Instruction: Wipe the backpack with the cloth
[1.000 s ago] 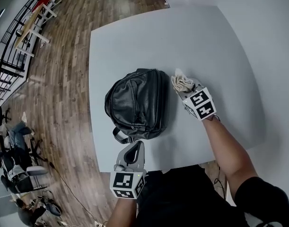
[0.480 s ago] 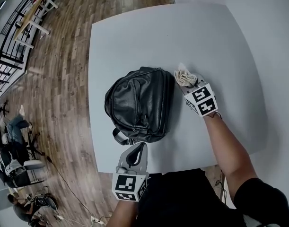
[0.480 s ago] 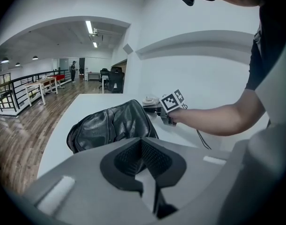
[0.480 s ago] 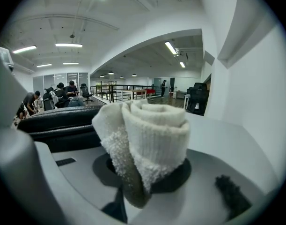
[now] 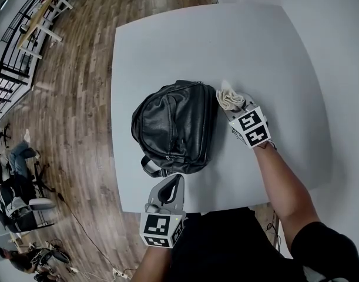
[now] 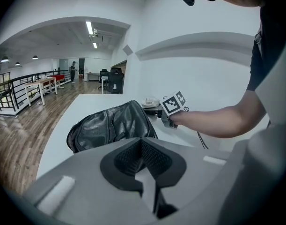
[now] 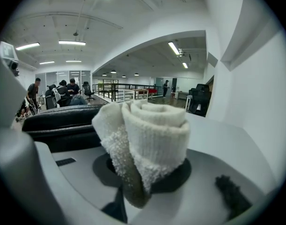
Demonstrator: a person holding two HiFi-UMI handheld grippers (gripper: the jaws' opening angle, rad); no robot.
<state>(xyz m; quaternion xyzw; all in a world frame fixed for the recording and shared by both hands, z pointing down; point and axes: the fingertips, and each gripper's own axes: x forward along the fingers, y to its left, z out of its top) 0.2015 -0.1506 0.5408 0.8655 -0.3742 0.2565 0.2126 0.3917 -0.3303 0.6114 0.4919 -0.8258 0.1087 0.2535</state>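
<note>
A black leather backpack (image 5: 174,127) lies on the grey table (image 5: 167,46), its strap loop toward the near edge. My right gripper (image 5: 231,103) is shut on a folded cream cloth (image 5: 228,98), held right beside the backpack's right side. In the right gripper view the cloth (image 7: 147,142) fills the jaws, with the backpack (image 7: 63,123) just to its left. My left gripper (image 5: 169,190) hangs shut at the table's near edge, just short of the backpack. Seen from the left gripper view, the backpack (image 6: 107,128) lies ahead of the jaws with the right gripper (image 6: 154,105) beyond it.
The table's near edge (image 5: 191,207) runs just in front of the person's body. Wooden floor (image 5: 67,98) lies to the left, with desks and chairs far off. A white wall (image 5: 338,51) rises to the right of the table.
The right gripper with the cloth has shifted slightly toward the backpack's upper right side. The left gripper has barely moved.
</note>
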